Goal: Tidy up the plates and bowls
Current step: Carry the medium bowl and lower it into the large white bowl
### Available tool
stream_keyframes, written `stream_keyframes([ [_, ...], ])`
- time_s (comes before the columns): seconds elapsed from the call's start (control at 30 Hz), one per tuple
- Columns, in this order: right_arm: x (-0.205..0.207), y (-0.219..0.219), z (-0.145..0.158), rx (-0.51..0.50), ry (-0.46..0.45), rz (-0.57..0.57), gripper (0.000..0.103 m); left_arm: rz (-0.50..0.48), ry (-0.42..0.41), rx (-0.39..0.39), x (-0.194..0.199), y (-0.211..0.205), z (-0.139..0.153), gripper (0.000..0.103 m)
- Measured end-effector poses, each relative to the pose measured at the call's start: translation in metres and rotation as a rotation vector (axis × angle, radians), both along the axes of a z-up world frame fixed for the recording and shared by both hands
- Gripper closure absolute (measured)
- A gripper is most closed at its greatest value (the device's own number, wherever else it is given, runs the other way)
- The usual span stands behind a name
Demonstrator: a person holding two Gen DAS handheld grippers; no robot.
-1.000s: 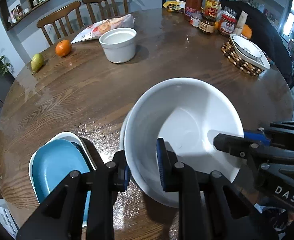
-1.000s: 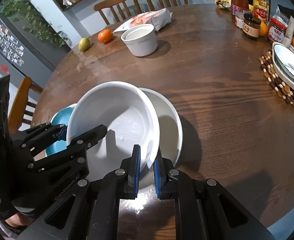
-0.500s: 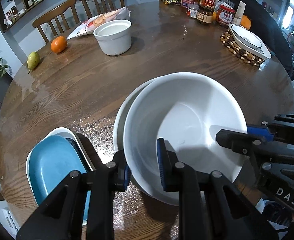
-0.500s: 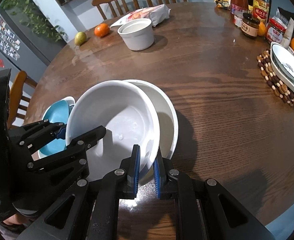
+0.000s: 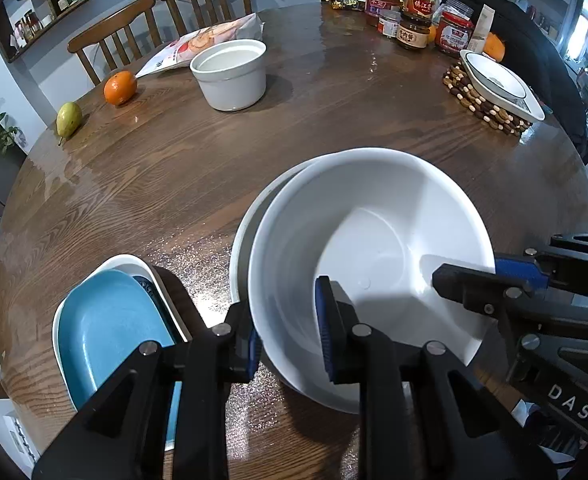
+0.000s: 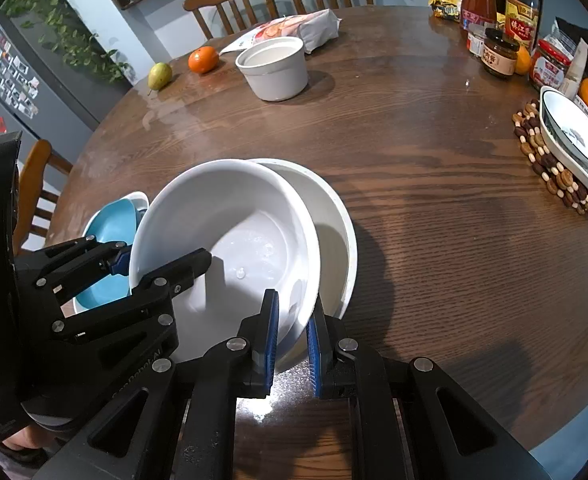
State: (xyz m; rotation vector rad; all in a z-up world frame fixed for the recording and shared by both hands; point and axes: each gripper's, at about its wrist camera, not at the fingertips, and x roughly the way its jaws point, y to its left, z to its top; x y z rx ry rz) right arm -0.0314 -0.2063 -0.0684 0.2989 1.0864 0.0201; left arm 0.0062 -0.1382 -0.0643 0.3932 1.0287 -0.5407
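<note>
Both grippers pitch steeply down over the near edge of a round wooden table (image 5: 198, 168), the left gripper (image 5: 288, 330) and right gripper (image 6: 292, 334) at opposite sides of a white bowl (image 5: 374, 248). That bowl sits tilted inside a second white bowl (image 6: 334, 224); left of it lies a blue plate (image 5: 110, 332) in a white dish, far beyond it a white ramekin (image 5: 230, 74), an orange (image 5: 120, 87) and a pear (image 5: 69, 118). The right pads clench the bowl's rim; the left jaws straddle the opposite rim, slightly wider, inner pad (image 5: 326, 332) against the wall.
</note>
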Motion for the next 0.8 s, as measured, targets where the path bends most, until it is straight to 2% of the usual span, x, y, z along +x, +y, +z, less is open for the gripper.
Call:
stream_keyframes([
  [0.8,0.014,0.0,0.0,-0.022,-0.013,0.008,0.09,0.02,-0.033,0.022,0.016,-0.003,-0.002,0.078],
])
